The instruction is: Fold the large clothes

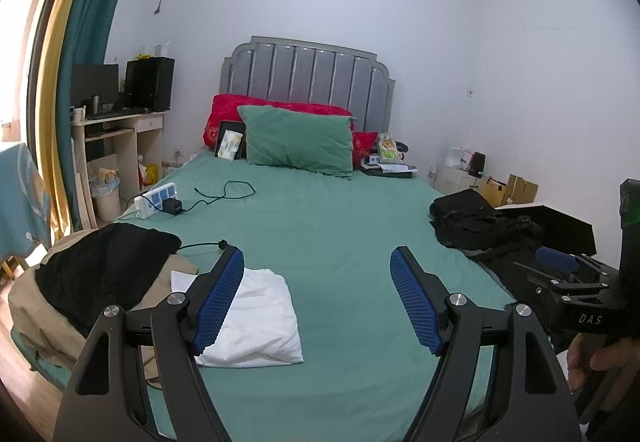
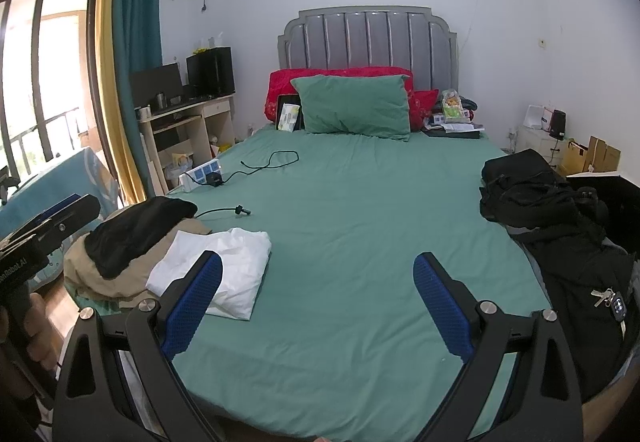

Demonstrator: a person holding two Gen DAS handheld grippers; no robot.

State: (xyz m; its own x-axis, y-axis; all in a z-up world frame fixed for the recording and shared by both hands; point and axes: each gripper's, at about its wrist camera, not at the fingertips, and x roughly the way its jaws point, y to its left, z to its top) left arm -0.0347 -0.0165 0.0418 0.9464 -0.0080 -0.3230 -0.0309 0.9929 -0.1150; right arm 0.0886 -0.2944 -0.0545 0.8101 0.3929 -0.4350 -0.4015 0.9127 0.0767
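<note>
A folded white garment (image 1: 256, 316) (image 2: 224, 270) lies on the green bed sheet (image 1: 340, 242) (image 2: 340, 226) near the foot at the left. Beside it sits a pile of a black garment (image 1: 100, 266) (image 2: 140, 230) on top of a tan one (image 1: 44, 318) (image 2: 104, 278). My left gripper (image 1: 318, 300) hovers above the foot of the bed, open and empty, its left finger over the white garment. My right gripper (image 2: 318, 308) is also open and empty, just right of the white garment. Each gripper shows at the edge of the other's view, held by a hand.
A black backpack and dark clothing (image 1: 476, 217) (image 2: 552, 217) with keys (image 2: 612, 302) lie at the bed's right edge. A power strip with charger and cable (image 1: 168, 201) (image 2: 212, 171) sits on the left. Pillows (image 1: 298, 141) (image 2: 356, 107) and clutter line the headboard. A desk (image 1: 116, 145) stands left.
</note>
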